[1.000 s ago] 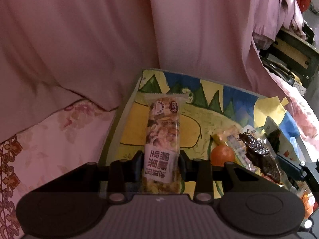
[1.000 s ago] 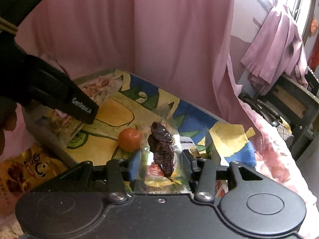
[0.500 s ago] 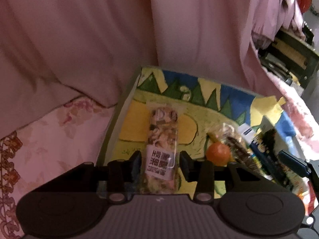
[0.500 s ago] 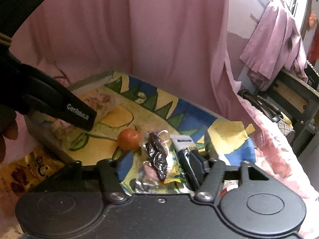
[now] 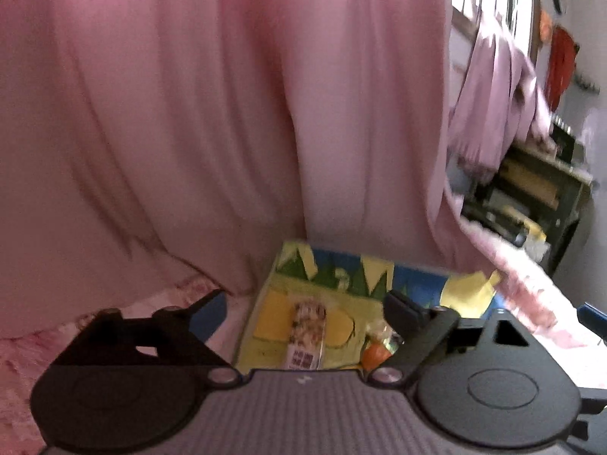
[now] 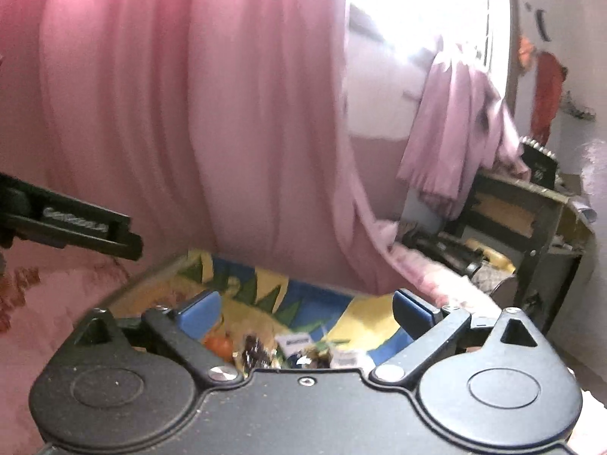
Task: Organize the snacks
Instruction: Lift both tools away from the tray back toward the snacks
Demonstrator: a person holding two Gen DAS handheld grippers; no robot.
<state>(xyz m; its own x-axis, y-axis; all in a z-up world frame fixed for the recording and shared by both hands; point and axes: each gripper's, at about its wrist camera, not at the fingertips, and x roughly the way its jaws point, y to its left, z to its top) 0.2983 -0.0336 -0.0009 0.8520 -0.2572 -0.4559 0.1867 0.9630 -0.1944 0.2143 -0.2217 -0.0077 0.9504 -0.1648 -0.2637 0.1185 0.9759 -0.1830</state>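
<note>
A shallow box (image 5: 413, 284) with a yellow, green and blue cartoon print lies on the bed. In it rests a long snack bar (image 5: 308, 331) in a clear wrapper. Beside that bar sits an orange fruit (image 5: 373, 352). My left gripper (image 5: 305, 309) is lifted above the box, its jaws opening wide with nothing between them. In the right wrist view the box (image 6: 265, 284) holds the orange fruit (image 6: 218, 343), a dark dried-fruit packet (image 6: 255, 352) and small white packets (image 6: 297, 341). My right gripper (image 6: 305, 309) hangs over them, jaws opening, nothing gripped. The left gripper's arm (image 6: 72, 227) shows at the left.
A pink curtain (image 5: 227, 113) hangs right behind the box. Floral pink bedding (image 5: 22, 349) spreads to the left. A dark wooden shelf unit (image 6: 531, 227) with draped lilac clothes (image 6: 459, 144) stands at the right.
Both grippers let go of their snacks, spread their jaws wide and rose away from the box. The snack bar and the dark packet now lie in the box.
</note>
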